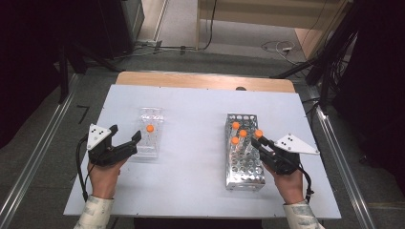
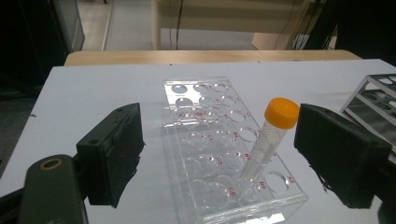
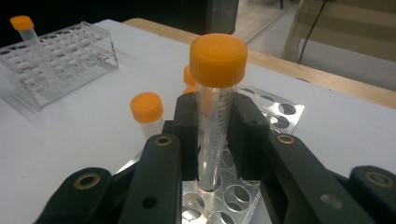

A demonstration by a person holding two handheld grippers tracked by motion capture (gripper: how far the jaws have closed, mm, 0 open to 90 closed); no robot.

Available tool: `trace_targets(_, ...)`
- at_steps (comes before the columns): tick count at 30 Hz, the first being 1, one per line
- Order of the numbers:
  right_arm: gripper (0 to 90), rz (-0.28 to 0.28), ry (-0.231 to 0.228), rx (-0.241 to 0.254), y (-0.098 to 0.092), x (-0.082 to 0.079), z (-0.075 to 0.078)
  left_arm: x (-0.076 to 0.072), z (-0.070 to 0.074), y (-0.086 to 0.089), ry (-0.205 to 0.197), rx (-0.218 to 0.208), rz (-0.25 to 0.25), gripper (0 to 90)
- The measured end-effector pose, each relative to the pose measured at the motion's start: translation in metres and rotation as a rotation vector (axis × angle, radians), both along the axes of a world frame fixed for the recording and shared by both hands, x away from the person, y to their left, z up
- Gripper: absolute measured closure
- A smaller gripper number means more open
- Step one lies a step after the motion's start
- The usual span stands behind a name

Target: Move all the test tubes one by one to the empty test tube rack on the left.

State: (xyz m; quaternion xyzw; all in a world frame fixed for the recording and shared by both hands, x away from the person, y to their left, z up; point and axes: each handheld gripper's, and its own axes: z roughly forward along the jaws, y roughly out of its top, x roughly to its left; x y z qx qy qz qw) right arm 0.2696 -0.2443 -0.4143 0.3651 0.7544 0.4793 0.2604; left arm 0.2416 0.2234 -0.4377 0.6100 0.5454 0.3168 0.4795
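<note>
My right gripper (image 1: 260, 141) (image 3: 215, 122) is shut on a clear tube with an orange cap (image 1: 258, 134) (image 3: 217, 60). The tube stands upright, its lower end at a hole of the metal rack (image 1: 246, 174) (image 3: 276, 116). Three more orange-capped tubes (image 1: 236, 126) (image 3: 147, 109) stand in that rack. My left gripper (image 1: 126, 134) (image 2: 219, 156) is open, one jaw on each side of the near end of a clear plastic rack (image 1: 148, 145) (image 2: 201, 140). One orange-capped tube (image 1: 150, 128) (image 2: 276, 123) leans in that rack, touching neither jaw.
The racks sit on a white board (image 1: 191, 143) laid over a wooden table (image 1: 200, 79). Metal rails run along the floor on both sides. Cables lie on the floor beyond the table.
</note>
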Motion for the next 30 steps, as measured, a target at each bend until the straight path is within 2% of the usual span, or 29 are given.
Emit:
trace_targets(2, 72.2, 0.006, -0.005, 0.016, -0.002, -0.004, 0.006, 0.0, 0.0, 0.0, -0.001, 0.0, 0.0, 15.9)
trace_targets(8, 72.3, 0.023, -0.013, 0.02, 0.0, -0.013, 0.017, 0.0, 0.001, -0.001, 0.0, 0.01, -0.007, 15.9)
trace_targets(16, 72.3, 0.065, -0.009, 0.027, 0.008, -0.027, 0.023, -0.001, 0.002, -0.001, -0.003, 0.008, -0.005, 15.9)
trace_targets(21, 72.3, 0.113, -0.017, 0.025, 0.021, -0.035, 0.026, -0.001, 0.002, -0.001, -0.006, 0.008, -0.005, 15.9)
trace_targets(30, 72.3, 0.169, -0.002, 0.024, 0.046, -0.033, 0.023, -0.003, 0.003, 0.0, -0.01, 0.006, -0.006, 15.8)
